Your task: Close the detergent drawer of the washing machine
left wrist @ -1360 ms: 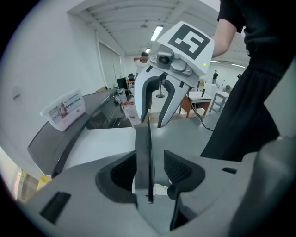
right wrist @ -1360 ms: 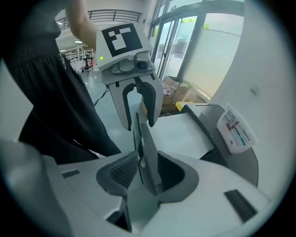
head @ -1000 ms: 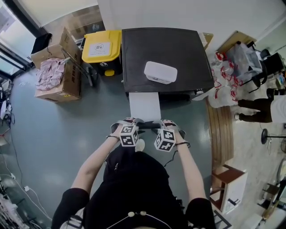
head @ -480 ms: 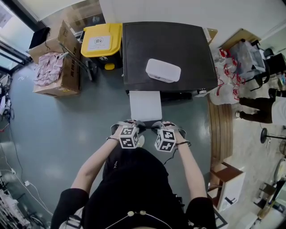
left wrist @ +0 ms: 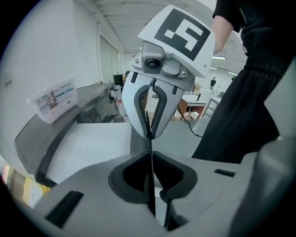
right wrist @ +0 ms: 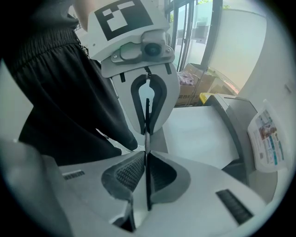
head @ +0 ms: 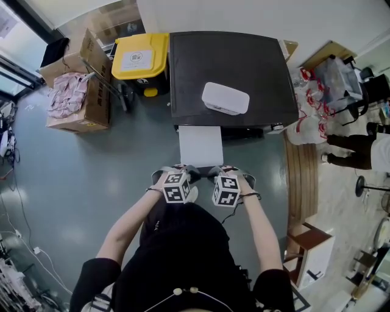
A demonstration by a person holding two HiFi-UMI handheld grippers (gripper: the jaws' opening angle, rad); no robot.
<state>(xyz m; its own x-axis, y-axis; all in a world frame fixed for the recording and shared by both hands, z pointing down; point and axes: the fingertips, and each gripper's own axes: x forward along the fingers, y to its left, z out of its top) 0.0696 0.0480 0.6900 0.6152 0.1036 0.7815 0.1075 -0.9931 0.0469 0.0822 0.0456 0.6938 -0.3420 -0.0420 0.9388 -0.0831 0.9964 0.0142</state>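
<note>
Nearest me: my grey left gripper point(head: 191, 172) and grey right gripper point(head: 213, 173), tips facing; both pairs of jaws have just been closing and I read them pressed pad to pad, nothing between. At 12 o'clock beyond: flat white rectangular detergent drawer point(head: 200, 145), standing out from the dark grey washing machine point(head: 228, 67)

A glossy grey floor point(head: 79, 183), a white wall point(head: 244, 15) behind, cardboard boxes point(head: 91, 97) and a yellow-lidded bin point(head: 139, 60) left, wooden furniture point(head: 298, 177) right.
</note>
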